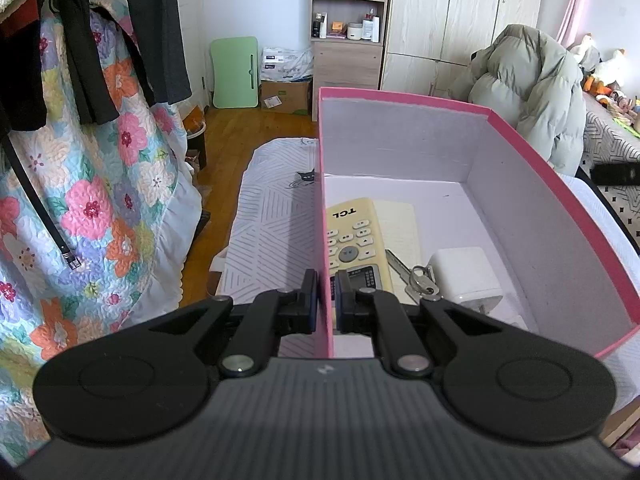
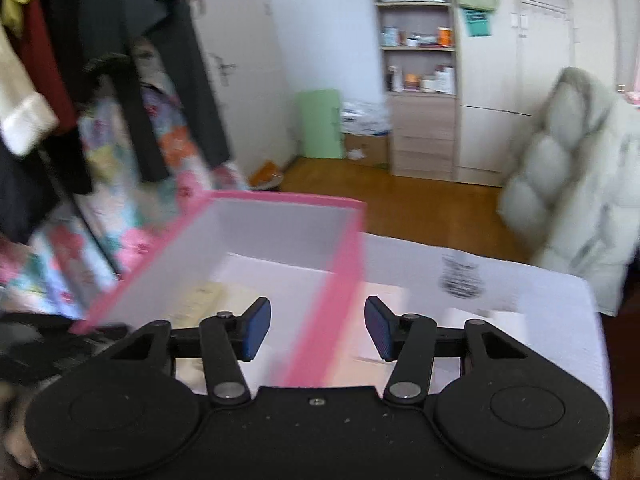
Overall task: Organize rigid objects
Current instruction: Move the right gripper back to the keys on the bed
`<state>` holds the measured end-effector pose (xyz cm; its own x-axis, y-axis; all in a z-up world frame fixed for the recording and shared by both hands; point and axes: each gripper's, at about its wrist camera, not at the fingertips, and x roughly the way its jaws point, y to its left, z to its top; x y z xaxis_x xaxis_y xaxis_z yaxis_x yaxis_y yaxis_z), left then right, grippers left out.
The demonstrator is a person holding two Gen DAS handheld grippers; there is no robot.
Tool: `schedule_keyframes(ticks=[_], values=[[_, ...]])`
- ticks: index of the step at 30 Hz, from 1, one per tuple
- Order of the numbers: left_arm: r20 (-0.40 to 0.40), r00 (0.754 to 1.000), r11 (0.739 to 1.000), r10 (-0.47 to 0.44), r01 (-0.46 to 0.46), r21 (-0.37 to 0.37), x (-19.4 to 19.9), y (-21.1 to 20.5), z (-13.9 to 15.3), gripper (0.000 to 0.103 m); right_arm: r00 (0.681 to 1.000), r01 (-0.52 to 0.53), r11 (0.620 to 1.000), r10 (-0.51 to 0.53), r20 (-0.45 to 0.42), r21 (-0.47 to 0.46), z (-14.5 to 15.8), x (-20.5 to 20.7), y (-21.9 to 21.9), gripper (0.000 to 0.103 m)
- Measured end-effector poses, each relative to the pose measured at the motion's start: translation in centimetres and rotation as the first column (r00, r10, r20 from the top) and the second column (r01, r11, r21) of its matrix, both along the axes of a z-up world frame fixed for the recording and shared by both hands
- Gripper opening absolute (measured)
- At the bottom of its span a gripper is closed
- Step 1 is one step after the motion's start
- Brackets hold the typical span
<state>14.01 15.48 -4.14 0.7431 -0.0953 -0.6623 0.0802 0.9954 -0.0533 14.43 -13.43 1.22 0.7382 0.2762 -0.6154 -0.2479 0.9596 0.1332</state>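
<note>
A pink box (image 1: pixel 560 168) with a white inside stands on the bed. In it lie a cream TCL remote (image 1: pixel 356 240), a key with a ring (image 1: pixel 416 278), a white charger block (image 1: pixel 464 276) and a pale sheet (image 1: pixel 400 220). My left gripper (image 1: pixel 325 300) is shut on the box's left wall, one pad on each side of it. In the blurred right wrist view, my right gripper (image 2: pixel 317 330) stands open astride the right wall of the pink box (image 2: pixel 280 199). Its pads are clear of the wall. The remote (image 2: pixel 200 300) shows faintly inside.
The box rests on a striped white sheet (image 1: pixel 272 208). A floral quilt (image 1: pixel 100 200) and dark hanging clothes (image 1: pixel 152 32) crowd the left. A pale puffer jacket (image 1: pixel 532 92) sits behind the box. White flat items (image 2: pixel 488 320) lie right of the box. Shelves (image 1: pixel 348 12) stand by the far wall.
</note>
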Motion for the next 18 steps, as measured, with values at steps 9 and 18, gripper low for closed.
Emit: schedule_keyframes(ticks=[9,18], values=[[-0.004,1.000,1.000,-0.011,0.011,-0.014,0.1,0.4,0.1,0.007,0.977,0.083,0.996,-0.074,-0.201,0.033,-6.4,1.6,-4.8,0.057],[0.006,1.000,1.000,-0.012,0.012,-0.002,-0.1,-0.1,0.0,0.007,0.981,0.070,0.989,-0.091,-0.169,-0.127,-11.2,2.9,-3.2,0.060]])
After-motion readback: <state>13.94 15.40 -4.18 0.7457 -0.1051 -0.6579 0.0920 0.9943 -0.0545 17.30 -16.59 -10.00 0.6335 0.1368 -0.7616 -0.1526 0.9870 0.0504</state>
